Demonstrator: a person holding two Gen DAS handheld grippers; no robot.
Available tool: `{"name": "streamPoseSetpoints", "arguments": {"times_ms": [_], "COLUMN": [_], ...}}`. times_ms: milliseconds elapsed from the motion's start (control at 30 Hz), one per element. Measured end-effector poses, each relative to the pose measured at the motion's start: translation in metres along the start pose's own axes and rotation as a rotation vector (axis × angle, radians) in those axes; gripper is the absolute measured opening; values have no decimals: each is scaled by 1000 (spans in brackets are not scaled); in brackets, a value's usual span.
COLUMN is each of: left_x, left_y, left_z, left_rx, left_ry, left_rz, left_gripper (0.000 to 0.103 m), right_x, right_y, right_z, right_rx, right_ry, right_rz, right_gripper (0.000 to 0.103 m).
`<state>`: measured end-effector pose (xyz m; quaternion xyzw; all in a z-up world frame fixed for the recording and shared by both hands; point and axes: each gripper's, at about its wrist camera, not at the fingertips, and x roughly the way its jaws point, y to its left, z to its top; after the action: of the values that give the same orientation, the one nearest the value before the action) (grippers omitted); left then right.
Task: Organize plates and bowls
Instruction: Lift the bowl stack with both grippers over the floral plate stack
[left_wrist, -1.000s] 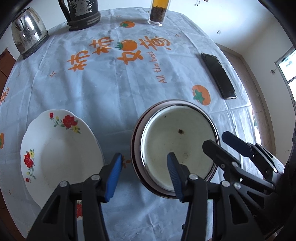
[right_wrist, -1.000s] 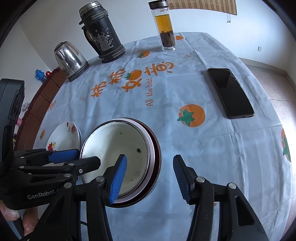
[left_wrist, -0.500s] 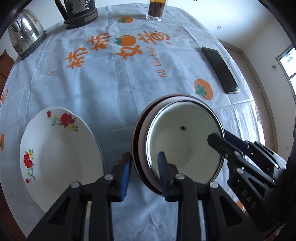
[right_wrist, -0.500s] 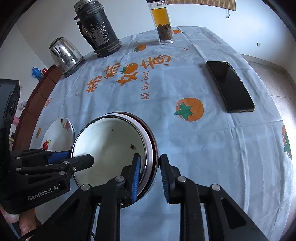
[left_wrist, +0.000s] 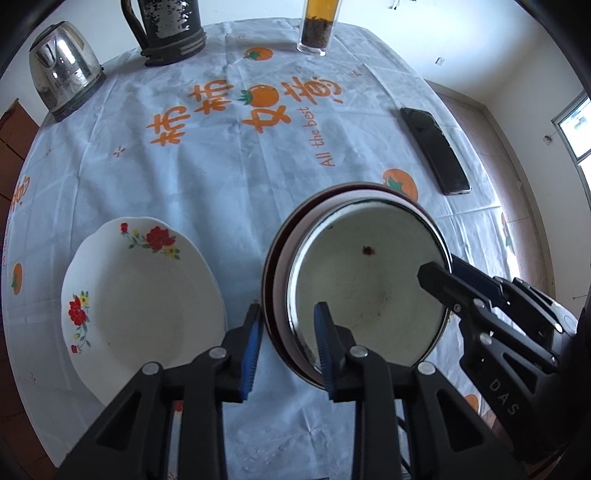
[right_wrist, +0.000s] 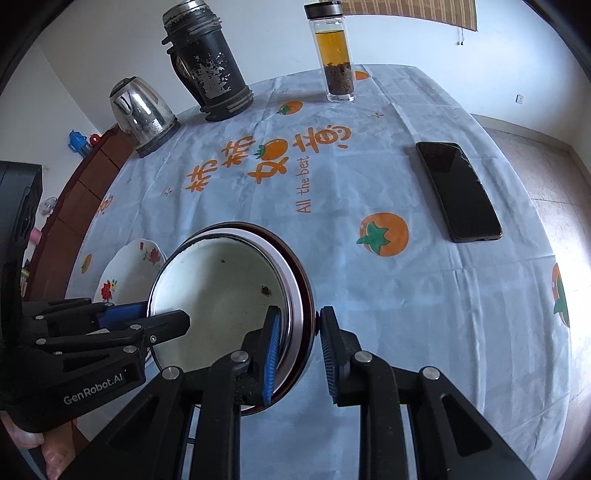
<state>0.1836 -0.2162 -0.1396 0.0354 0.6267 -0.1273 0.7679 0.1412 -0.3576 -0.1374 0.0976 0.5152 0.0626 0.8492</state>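
Observation:
A stack of nested bowls (left_wrist: 369, 280), a white enamel one inside a steel-rimmed one inside a dark maroon one, sits at the near middle of the table. My left gripper (left_wrist: 288, 347) is shut on the stack's left rim, one blue pad inside and one outside. My right gripper (right_wrist: 300, 350) is shut on the right rim of the bowl stack (right_wrist: 221, 295) in the same way. Each gripper shows in the other's view, clamped on the opposite edge. A white floral plate (left_wrist: 140, 295) lies to the stack's left. I cannot tell whether the stack is off the cloth.
On the tomato-print tablecloth (left_wrist: 229, 155) at the far side stand a steel kettle (left_wrist: 62, 81), a black thermos jug (left_wrist: 166, 29) and a glass tea bottle (left_wrist: 317, 26). A black phone (left_wrist: 436, 151) lies to the right. The table's right edge drops to a tiled floor.
Both grippers went from wide open beside the bowl stack to shut on its rim, left and right. Over the last half second the jaws kept still.

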Motion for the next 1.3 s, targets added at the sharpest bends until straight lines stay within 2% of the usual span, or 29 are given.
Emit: {"name": "streamPoseSetpoints", "arguments": {"times_ms": [533, 1300], "left_x": [-41, -62], "left_y": [36, 79], "left_z": [-13, -35], "left_rx": [-95, -209], "left_ry": [-70, -111], "left_rz": [30, 76], "left_gripper": [26, 26], "right_x": [-13, -8], "right_y": [42, 95], "right_z": [16, 19], "right_rx": [-98, -203], "right_ry": [-15, -10], "right_rz": [59, 123], "right_gripper": [23, 23]}}
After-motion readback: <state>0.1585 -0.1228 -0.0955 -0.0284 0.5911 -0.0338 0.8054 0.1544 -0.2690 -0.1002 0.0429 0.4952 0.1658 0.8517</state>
